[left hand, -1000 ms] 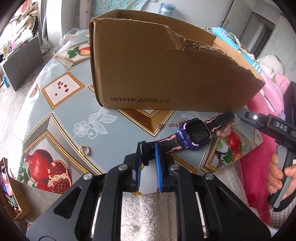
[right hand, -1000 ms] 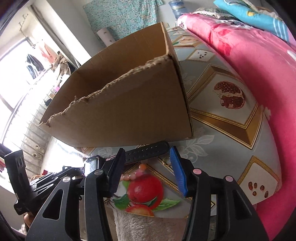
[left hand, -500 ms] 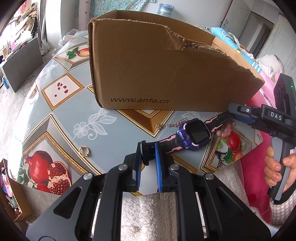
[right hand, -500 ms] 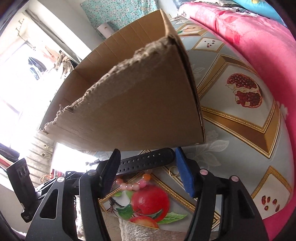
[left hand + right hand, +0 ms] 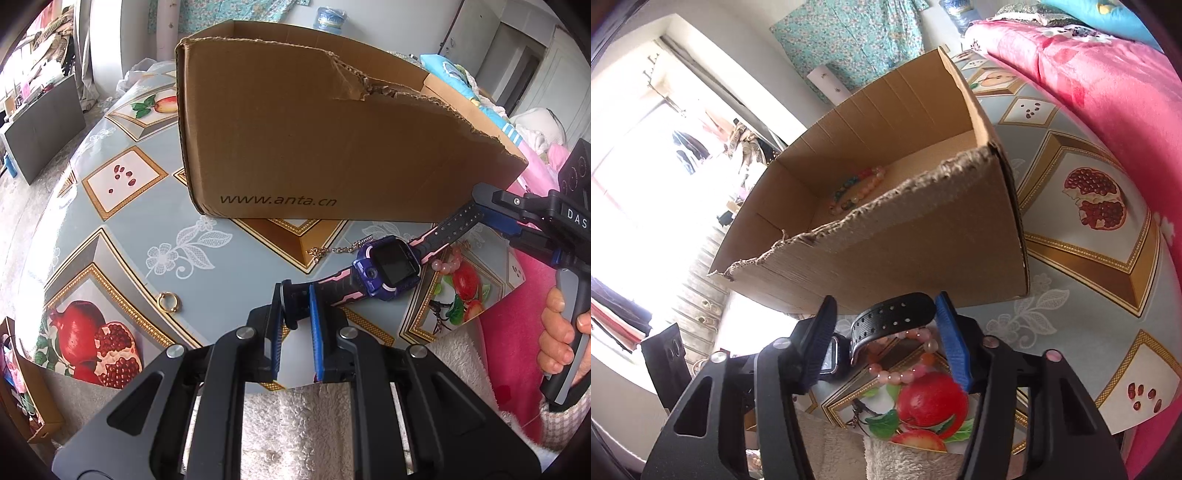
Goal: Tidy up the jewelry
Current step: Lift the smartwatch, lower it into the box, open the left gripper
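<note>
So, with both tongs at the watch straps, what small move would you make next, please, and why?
Probably finish closing the right tongs on the black strap end: they are closing with it between the pads, while the left tongs already pinch the other end. The purple watch could then be carried over the torn wall into the cardboard box.

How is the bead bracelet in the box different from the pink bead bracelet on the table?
The bracelet in the box lies inside the cardboard box, while the pink bracelet lies outside it on the table. The boxed one mixes pink, orange and bluish-green beads; the table one looks all pink and peach. Nothing covers the boxed one, but the watch strap crosses over the table one. Both are strings of round beads.
</note>
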`<control>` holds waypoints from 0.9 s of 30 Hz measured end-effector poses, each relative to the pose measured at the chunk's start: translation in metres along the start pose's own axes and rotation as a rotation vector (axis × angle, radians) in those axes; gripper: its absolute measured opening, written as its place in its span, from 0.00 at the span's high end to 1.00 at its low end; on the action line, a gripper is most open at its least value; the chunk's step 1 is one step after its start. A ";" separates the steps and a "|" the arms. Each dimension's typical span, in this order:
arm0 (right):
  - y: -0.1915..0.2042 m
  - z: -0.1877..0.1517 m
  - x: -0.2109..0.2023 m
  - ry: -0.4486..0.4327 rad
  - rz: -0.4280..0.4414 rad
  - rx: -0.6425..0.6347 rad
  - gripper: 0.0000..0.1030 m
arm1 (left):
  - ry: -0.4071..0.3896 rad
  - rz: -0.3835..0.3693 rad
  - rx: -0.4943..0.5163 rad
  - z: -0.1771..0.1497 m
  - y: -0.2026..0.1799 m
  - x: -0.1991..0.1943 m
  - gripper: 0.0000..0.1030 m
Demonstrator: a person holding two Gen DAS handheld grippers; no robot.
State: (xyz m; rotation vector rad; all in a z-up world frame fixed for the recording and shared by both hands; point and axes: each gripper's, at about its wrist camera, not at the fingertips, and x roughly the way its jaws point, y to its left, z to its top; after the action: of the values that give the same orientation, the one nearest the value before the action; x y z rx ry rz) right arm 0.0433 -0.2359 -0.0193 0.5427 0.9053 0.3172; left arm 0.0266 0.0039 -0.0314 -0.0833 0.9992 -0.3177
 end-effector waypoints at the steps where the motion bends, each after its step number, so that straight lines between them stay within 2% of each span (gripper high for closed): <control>1: 0.003 0.000 0.000 0.001 -0.004 -0.009 0.57 | 0.000 0.000 0.001 0.000 0.000 0.000 0.88; 2: 0.006 -0.001 0.000 0.002 -0.009 -0.020 0.62 | 0.000 0.000 0.000 0.000 0.000 0.000 0.88; 6: 0.015 -0.001 -0.003 -0.007 -0.036 -0.065 0.67 | -0.002 0.003 0.002 0.000 0.000 0.000 0.88; 8: 0.020 -0.001 -0.003 -0.006 -0.051 -0.090 0.77 | -0.005 0.007 0.006 0.000 0.000 0.000 0.88; 11: 0.026 -0.002 -0.004 -0.009 -0.042 -0.104 0.83 | -0.001 0.009 0.015 0.001 -0.002 -0.001 0.88; 17: 0.039 -0.003 -0.018 -0.029 -0.002 -0.126 0.85 | -0.014 -0.022 0.011 0.006 0.001 -0.011 0.90; 22: 0.056 0.001 -0.036 -0.048 0.028 -0.155 0.85 | -0.064 -0.057 0.047 0.013 -0.001 -0.039 0.90; 24: 0.066 0.005 -0.048 -0.061 0.044 -0.176 0.85 | -0.085 -0.092 0.055 0.017 -0.001 -0.055 0.90; 27: 0.083 0.020 -0.064 -0.089 0.066 -0.222 0.85 | -0.142 -0.188 0.074 0.029 0.001 -0.084 0.90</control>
State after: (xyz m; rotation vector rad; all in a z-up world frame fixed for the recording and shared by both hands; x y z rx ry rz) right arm 0.0195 -0.2043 0.0801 0.3793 0.7564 0.4445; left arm 0.0095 0.0275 0.0526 -0.1313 0.8394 -0.5133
